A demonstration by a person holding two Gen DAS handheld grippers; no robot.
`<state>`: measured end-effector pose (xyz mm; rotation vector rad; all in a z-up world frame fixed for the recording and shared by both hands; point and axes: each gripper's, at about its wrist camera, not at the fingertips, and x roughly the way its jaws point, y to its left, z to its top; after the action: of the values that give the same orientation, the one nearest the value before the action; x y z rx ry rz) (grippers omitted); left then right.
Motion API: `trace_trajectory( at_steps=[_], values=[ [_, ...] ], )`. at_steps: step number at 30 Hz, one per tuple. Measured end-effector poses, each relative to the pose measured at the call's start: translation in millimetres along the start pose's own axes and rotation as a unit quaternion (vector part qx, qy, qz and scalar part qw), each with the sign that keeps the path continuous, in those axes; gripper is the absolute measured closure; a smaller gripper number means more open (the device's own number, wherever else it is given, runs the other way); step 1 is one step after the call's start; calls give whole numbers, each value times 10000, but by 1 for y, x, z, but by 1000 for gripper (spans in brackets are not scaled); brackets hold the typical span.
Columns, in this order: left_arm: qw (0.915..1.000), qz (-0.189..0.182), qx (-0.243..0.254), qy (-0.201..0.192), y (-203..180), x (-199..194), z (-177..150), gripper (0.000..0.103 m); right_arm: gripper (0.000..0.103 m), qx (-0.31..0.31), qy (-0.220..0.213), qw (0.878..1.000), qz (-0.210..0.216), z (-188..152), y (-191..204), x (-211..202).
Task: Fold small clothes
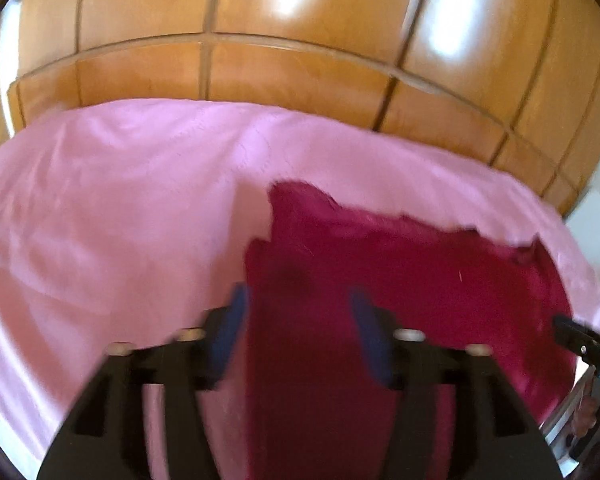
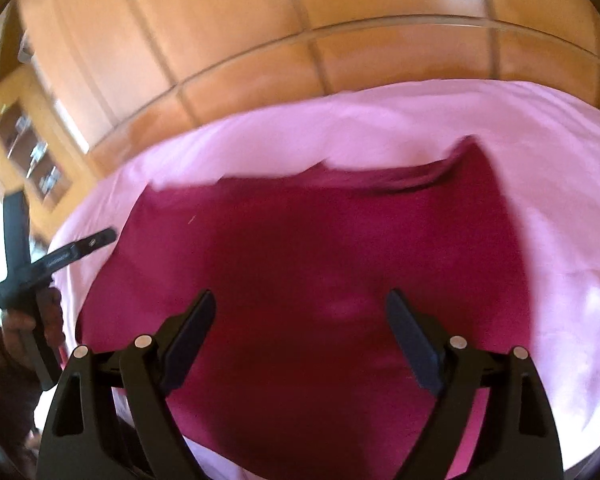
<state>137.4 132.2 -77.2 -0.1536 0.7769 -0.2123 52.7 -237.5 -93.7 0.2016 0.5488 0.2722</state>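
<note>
Wood wardrobe [image 1: 260, 20]; pink sheet [image 1: 100, 200], crimson garment [image 2: 300, 240]; both grippers [image 1: 296, 300] [image 2: 300, 308] agape, empty.

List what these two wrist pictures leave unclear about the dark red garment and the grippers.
- Kind of garment: both views, motion blur hides seams.
- Its near edge: left wrist view, behind the left gripper.
- Cloth touching the right gripper: right wrist view, too blurred.
- Pink sheet edges: cut off by the round frame.

Pink sheet [image 1: 100, 208] lay bare left of the fingers; wooden wardrobe [image 1: 260, 40] blocked the way beyond them
</note>
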Motion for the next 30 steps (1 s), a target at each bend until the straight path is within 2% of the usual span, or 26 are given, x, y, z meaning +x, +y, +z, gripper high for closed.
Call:
trace_trajectory(
  at_steps=[2, 4, 7, 8, 10, 12, 13, 16, 19, 21, 22, 24, 26, 27, 28, 30],
  values=[
    [9996, -110, -271, 58, 9, 7, 8, 40, 21, 129, -97, 9996, -212, 1, -11, -8],
    [9991, -104, -375, 164, 14, 17, 13, 40, 28, 284, -167, 9981, -514, 1, -25, -15],
    [9981, -89, -409, 448, 18, 38, 13, 60, 35, 439, -214, 9953, -833, -1, -39, -21],
    [9978, 34, -399, 535, 18, 44, 13, 63, 36, 513, -209, 9937, -973, -2, -46, -23],
    [9965, 163, -470, 674, 22, 54, 10, 63, 35, 636, -169, 9913, -1137, -4, -55, -25],
    [9957, 160, -593, 695, 25, 59, 9, 59, 30, 806, -49, 9890, -1243, -7, -67, -25],
    [9961, 249, -541, 656, 24, 58, 9, 56, 24, 896, 26, 9890, -1176, -8, -73, -24],
    [9964, 342, -498, 589, 22, 51, 8, 56, 21, 1308, 391, 9891, -546, -17, -94, -13],
    [9975, 327, -586, 241, 22, 26, 8, 57, 18, 1632, 373, 9859, -3, -21, -111, -10],
    [9986, -40, -522, 20, 14, 4, 4, 57, 18, 1662, 381, 9852, 175, -21, -114, -9],
    [9989, -218, -421, -58, 7, -5, 1, 62, 18, 1585, 413, 9862, 233, -21, -113, -9],
    [9981, -576, -61, -194, -13, -25, -11, 62, 19, 1504, 440, 9872, 295, -22, -114, -12],
    [9958, -896, 113, -146, -26, -32, -19, 62, 29, 1529, 467, 9864, 384, -22, -114, -12],
    [9943, -1034, 259, -58, -34, -33, -26, 62, 41, 1557, 487, 9856, 451, -23, -115, -13],
    [9939, -1005, 444, 48, -42, -29, -32, 62, 52, 1626, 514, 9834, 618, -24, -116, -14],
    [9934, -923, 593, 329, -48, -14, -40, 62, 61, 1720, 571, 9795, 882, -26, -114, -15]
  ],
)
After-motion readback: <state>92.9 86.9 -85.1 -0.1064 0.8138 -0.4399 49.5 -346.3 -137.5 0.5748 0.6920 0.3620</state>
